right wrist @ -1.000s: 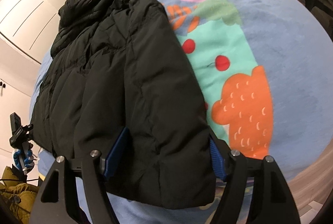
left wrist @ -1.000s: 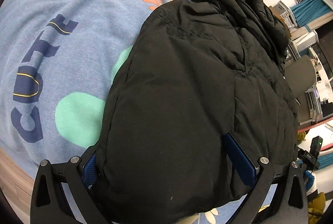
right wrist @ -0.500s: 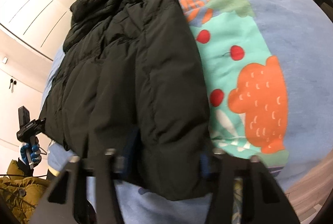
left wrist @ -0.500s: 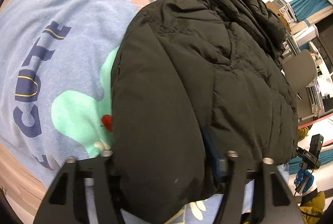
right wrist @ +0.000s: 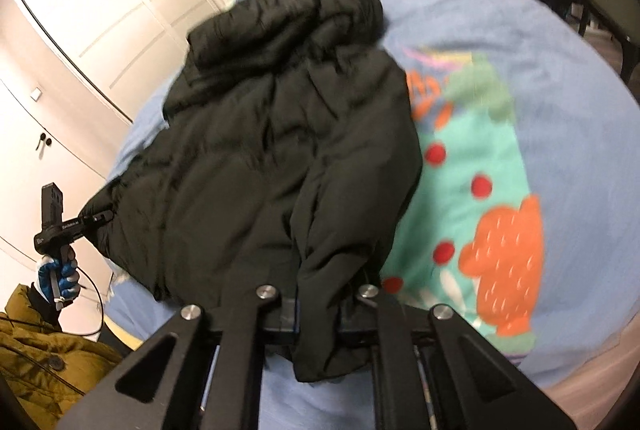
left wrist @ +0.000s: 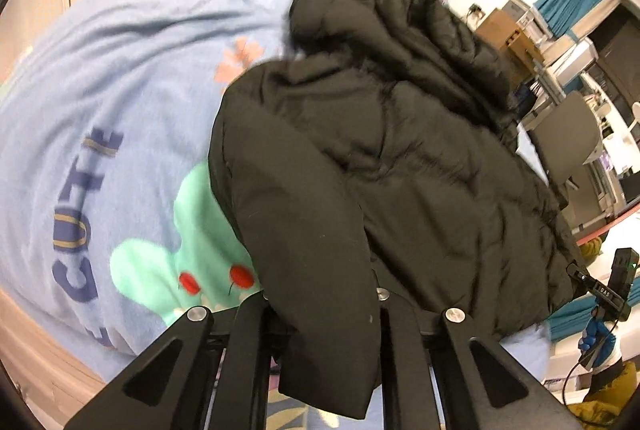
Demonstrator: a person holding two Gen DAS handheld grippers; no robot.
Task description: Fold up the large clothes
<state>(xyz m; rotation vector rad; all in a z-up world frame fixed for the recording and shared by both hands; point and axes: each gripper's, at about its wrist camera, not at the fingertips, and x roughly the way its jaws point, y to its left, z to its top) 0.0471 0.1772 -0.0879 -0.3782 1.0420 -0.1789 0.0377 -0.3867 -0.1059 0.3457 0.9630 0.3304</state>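
The black puffy jacket lies on the blue bed cover, its hood at 12 o'clock and its bottom edge at 6 o'clock. The left gripper is squeezed tight on one bottom corner. The right gripper is squeezed tight on the other. I think the best way now is to lift both corners together, level, and carry them toward the hood without letting go. There are no boxes or baskets to see.
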